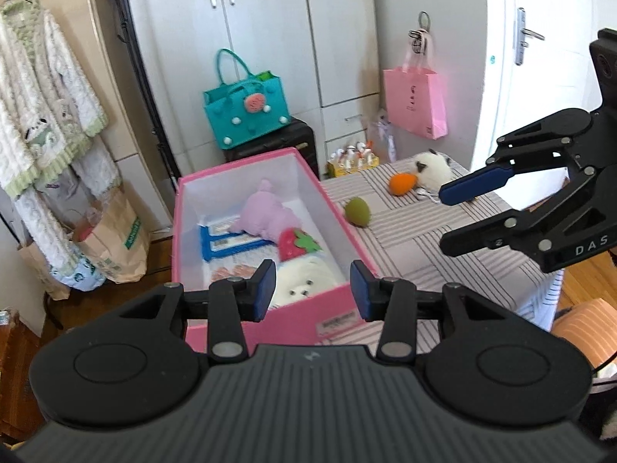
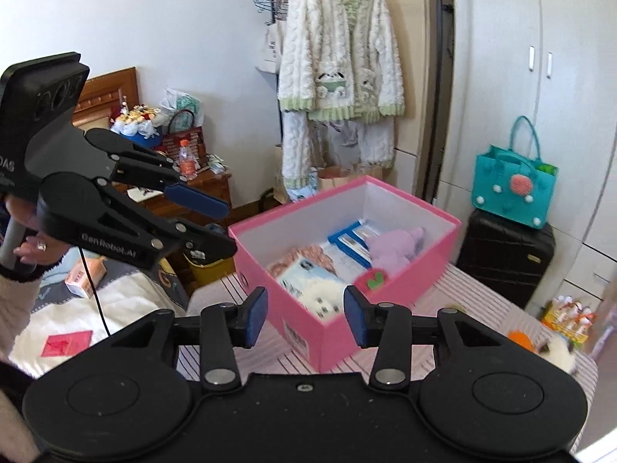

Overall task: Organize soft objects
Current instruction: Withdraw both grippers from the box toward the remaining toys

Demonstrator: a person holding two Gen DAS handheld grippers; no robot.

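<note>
Pink box [image 1: 339, 301] holds plush toys (3 visible) — left tool [image 1: 313, 286] and right tool [image 2: 305, 314] both spread, empty.

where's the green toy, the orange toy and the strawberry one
green toy [image 1: 358, 212], left wrist view, middle of its rounded body on the striped cloth
orange toy [image 1: 402, 184], left wrist view, middle of its orange body
strawberry toy [image 1: 294, 244], left wrist view, its red face, inside the pink box [image 1: 246, 162]

Both views are bright with soft daylight and shadows are faint. The fisheye lenses bow the wardrobe doors [image 1: 270, 31] and walls toward the edges. White surfaces look washed out. In the right wrist view, motion blur smears the white plush [image 2: 557, 353] near the right edge, and dark vignetting rounds the corners
</note>
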